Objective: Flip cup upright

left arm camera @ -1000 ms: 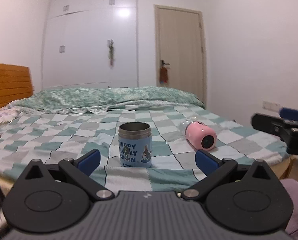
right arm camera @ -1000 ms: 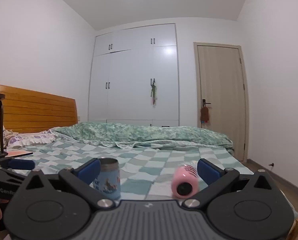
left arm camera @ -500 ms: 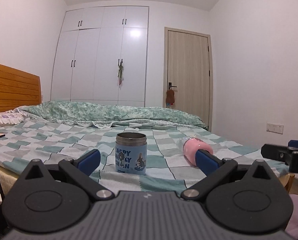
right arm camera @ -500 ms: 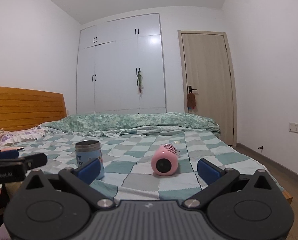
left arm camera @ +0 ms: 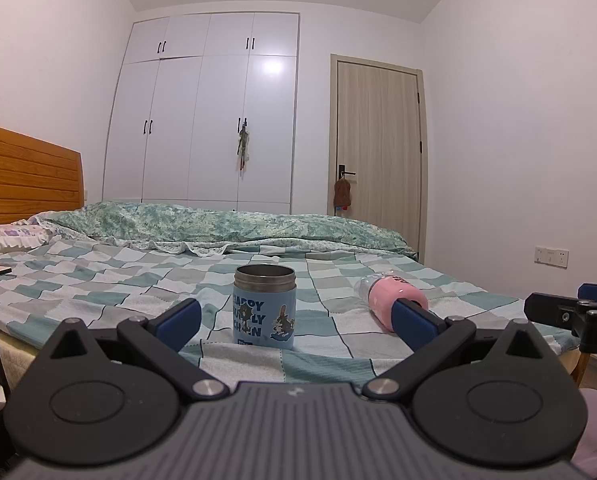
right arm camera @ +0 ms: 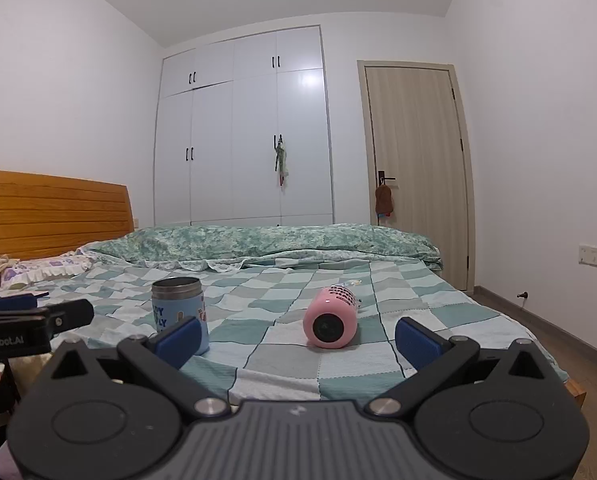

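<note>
A pink cup lies on its side on the checked bedspread, its dark base facing me; it also shows in the left wrist view, partly behind a fingertip. A blue cup with a steel rim stands upright to its left and shows in the right wrist view. My left gripper is open and empty, level with the bed's near edge in front of the blue cup. My right gripper is open and empty, short of the pink cup.
A rolled green duvet lies across the far side of the bed. A wooden headboard is at the left, a white wardrobe and a door behind. The bed's right edge drops to the floor.
Both grippers have tilted and shifted. The right one has moved right so the pink cup now sits between its fingers in view. Both stay open; the cups have not moved.
</note>
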Demonstrator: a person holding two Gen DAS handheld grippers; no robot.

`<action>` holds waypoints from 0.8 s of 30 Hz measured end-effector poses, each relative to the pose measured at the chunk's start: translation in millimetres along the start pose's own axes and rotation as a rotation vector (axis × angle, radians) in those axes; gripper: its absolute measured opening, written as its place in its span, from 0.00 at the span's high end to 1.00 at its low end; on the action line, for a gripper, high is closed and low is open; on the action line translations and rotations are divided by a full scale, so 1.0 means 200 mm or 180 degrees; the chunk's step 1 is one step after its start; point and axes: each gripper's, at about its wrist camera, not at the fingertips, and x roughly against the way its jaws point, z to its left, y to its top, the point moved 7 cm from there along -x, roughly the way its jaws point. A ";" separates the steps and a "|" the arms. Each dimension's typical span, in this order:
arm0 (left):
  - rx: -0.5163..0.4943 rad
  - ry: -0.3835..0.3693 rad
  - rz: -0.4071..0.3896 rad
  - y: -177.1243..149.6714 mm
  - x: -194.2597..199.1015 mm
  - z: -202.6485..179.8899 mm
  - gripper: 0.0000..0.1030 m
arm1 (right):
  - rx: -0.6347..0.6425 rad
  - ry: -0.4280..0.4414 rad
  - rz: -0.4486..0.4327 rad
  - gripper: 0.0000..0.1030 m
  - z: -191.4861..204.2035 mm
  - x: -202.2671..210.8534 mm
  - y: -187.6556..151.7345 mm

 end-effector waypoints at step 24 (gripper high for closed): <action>-0.0001 -0.0042 -0.0091 0.01 0.02 0.00 0.00 | 0.0002 -0.0001 -0.0007 0.00 0.01 0.00 0.00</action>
